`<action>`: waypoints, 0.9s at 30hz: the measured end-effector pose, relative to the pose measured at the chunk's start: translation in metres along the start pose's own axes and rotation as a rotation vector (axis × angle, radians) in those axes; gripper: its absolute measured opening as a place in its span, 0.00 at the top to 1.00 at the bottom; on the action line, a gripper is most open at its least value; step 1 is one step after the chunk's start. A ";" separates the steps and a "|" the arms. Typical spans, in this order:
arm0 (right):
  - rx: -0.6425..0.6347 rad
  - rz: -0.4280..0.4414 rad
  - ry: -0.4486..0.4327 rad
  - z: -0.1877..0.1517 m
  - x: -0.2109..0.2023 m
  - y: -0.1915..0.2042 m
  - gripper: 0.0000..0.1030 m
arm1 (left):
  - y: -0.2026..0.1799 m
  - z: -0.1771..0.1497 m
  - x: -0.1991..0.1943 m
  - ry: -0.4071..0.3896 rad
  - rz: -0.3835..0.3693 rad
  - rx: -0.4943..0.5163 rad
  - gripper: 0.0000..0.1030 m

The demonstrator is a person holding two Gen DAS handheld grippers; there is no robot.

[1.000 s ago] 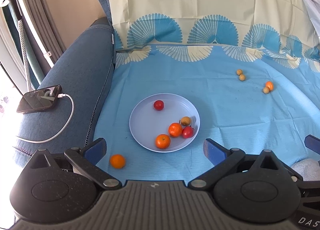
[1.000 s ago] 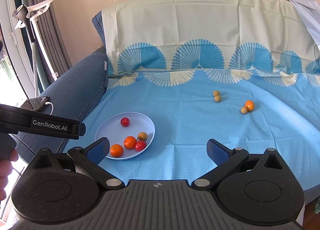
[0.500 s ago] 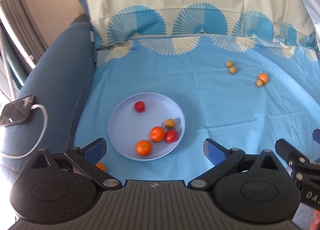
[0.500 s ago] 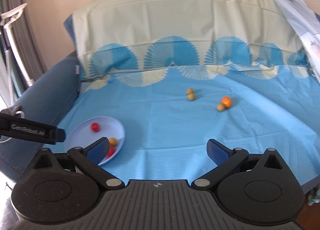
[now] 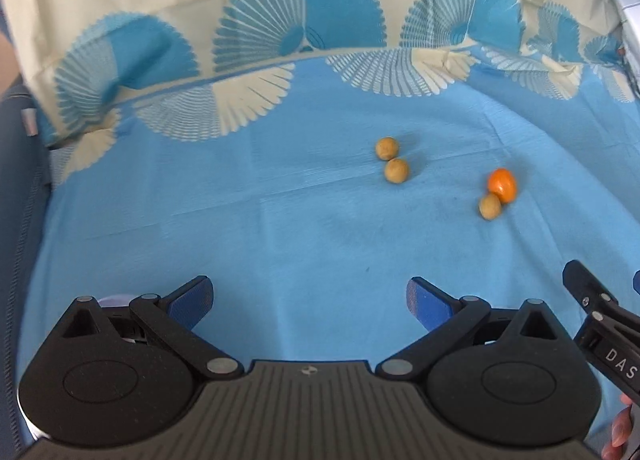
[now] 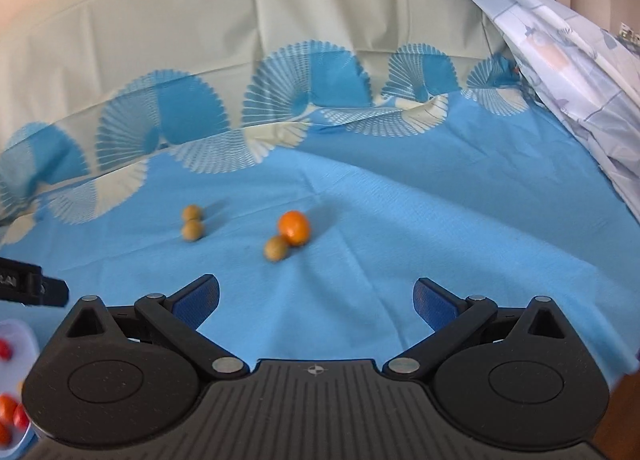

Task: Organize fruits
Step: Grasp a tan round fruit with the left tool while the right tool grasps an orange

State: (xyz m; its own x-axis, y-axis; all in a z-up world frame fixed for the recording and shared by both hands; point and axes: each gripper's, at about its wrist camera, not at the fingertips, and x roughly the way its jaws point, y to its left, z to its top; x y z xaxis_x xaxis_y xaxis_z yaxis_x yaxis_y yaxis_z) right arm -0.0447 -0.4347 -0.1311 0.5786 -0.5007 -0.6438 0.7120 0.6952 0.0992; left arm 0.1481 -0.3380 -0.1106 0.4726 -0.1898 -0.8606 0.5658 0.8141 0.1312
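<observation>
On the blue cloth lie two small tan fruits side by side, and to their right an orange tangerine touching a third tan fruit. The right wrist view shows the pair, the tangerine and the tan fruit closer. My left gripper is open and empty, short of the fruits. My right gripper is open and empty, its gap just below and right of the tangerine. The pale plate with red and orange fruits shows at the lower left edge.
A cream and blue patterned cloth covers the sofa back behind the fruits. A pale blue printed sheet hangs at the far right. The dark blue armrest lies at the left. The right gripper's body shows at the left view's right edge.
Both grippers have swung right and forward toward the loose fruits. The plate has left the left view and slid to the right view's lower left edge. Both stayed open.
</observation>
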 end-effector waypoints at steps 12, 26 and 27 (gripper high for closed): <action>-0.001 0.003 0.108 0.038 0.181 -0.002 0.09 | -0.044 0.081 0.138 0.092 -0.042 -0.024 0.00; -0.071 -0.014 0.008 0.049 0.149 -0.002 0.65 | -0.032 0.076 0.073 -0.009 -0.122 -0.053 0.73; -0.069 -0.012 -0.011 0.053 0.139 -0.003 0.64 | -0.025 0.071 0.058 -0.021 -0.114 -0.057 0.73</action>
State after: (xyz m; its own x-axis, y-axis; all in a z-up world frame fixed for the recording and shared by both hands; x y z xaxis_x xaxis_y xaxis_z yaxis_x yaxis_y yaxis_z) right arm 0.0547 -0.5336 -0.1806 0.5751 -0.5142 -0.6363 0.6897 0.7231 0.0390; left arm 0.2092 -0.4085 -0.1288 0.4222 -0.2937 -0.8576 0.5773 0.8165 0.0046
